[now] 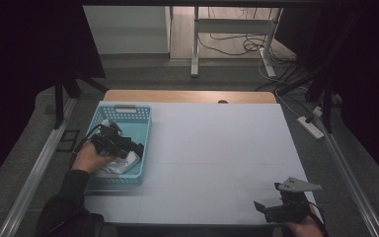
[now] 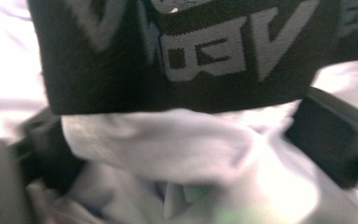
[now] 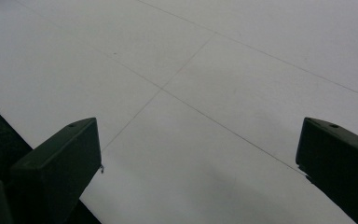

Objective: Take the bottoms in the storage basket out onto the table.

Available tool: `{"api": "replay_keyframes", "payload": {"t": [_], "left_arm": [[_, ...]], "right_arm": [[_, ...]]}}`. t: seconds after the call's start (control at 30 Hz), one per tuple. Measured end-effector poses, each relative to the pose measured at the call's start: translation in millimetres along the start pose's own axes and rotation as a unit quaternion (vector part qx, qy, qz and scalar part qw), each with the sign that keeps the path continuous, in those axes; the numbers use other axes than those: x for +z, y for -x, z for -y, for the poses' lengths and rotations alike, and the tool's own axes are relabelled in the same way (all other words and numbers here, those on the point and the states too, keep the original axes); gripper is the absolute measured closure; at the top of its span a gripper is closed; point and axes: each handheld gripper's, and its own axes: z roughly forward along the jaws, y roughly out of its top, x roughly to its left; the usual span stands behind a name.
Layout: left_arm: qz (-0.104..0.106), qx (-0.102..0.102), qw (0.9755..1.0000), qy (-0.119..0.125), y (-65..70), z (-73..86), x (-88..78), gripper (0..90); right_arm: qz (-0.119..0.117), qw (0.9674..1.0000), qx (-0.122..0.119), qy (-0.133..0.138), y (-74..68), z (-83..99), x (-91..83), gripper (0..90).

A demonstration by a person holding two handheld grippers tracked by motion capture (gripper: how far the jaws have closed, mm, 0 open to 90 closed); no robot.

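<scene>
Grippers first, nearest the person. At the table's near right edge the right gripper rests in a hand, low over the white table. Its own view shows the two black jaws spread wide with bare tabletop between them; nothing is held.

Farther in, at the left, the left hand holds the left gripper down inside the basket, a light blue plastic one with slotted walls and a handle cutout in its far rim. The basket stands on the left side of the table, well apart from the right gripper. Inside it lies white cloth, bunched in the near half, just under the gripper's tips.

From the left gripper view, the jaws stand apart with a fold of the white cloth between them. Whether the pads press on that fold is hard to tell, since the picture is blurred and the cloth hides the inner faces. Above the fold runs a black band woven with pale block letters, part of the same garment, touching the white cloth along its lower edge.

Beyond the table's far wooden edge lies grey floor, with a metal desk frame and loose cables at the back.
</scene>
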Motion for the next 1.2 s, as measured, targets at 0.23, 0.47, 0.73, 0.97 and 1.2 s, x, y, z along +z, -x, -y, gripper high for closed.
{"api": "replay_keyframes", "payload": {"t": [0.23,0.47,0.73,0.97,1.2], "left_arm": [[0.003,0.021,0.9996,0.019,7.4,3.9,-5.0,51.9],[-0.01,0.019,0.9997,0.014,10.7,1.4,-7.0,72.0],[0.013,0.0,0.9998,0.013,5.8,-1.8,-10.4,73.7],[0.036,-0.015,0.9972,0.065,1.5,-2.0,-23.7,76.8],[0.048,-0.015,0.9931,0.106,0.4,-5.3,-45.5,77.4]], "right_arm": [[0.001,1.0,-0.002,-0.001,-0.4,-0.1,0.2,0.3],[0.001,1.0,-0.002,-0.002,-0.4,-0.2,0.4,0.4],[0.0,1.0,0.002,-0.001,-0.1,-0.3,0.5,0.3],[0.0,1.0,0.002,-0.001,0.2,-0.3,0.4,0.4],[0.0,1.0,0.002,-0.001,0.3,-0.3,0.4,0.4]]}}
